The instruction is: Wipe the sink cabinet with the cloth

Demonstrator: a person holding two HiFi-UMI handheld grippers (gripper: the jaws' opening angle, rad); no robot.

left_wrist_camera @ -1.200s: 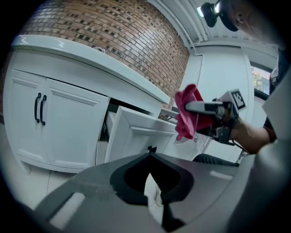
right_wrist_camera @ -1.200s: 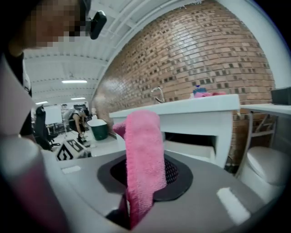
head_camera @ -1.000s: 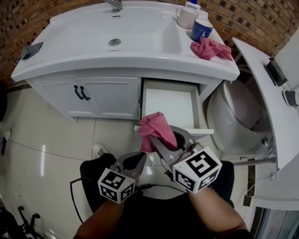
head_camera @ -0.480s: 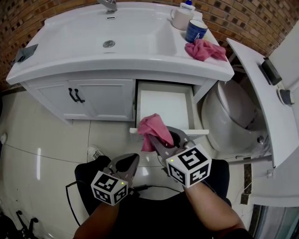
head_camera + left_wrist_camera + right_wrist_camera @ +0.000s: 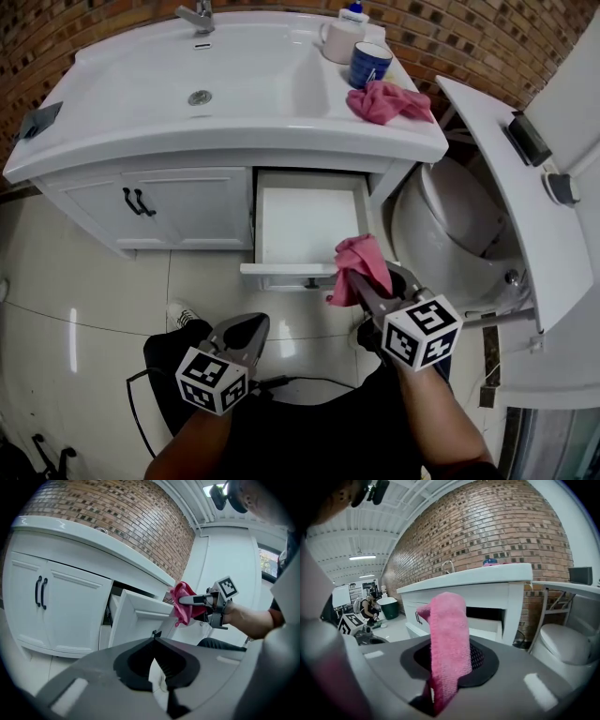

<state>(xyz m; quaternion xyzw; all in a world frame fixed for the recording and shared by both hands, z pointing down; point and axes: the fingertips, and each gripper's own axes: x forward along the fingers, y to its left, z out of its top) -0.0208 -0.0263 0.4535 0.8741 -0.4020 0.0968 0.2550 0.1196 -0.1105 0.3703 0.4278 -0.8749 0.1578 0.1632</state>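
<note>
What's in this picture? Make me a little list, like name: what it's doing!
right tongs: shut on the pink cloth, held by the drawer's front
left tongs: shut, holding nothing, lower down
drawer: pulled open, looks empty
cabinet doors: closed
countertop: second pink cloth, blue mug, white mug

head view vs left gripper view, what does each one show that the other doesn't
Only the head view: the sink top from above, with its drain and tap, a white mug, a blue mug, a spare cloth on the counter, and the toilet.
Only the left gripper view: the left gripper close up, jaws shut and empty, and the ceiling.
Both: the open drawer, the cabinet doors, and the right gripper shut on a pink cloth near the drawer's front.
</note>
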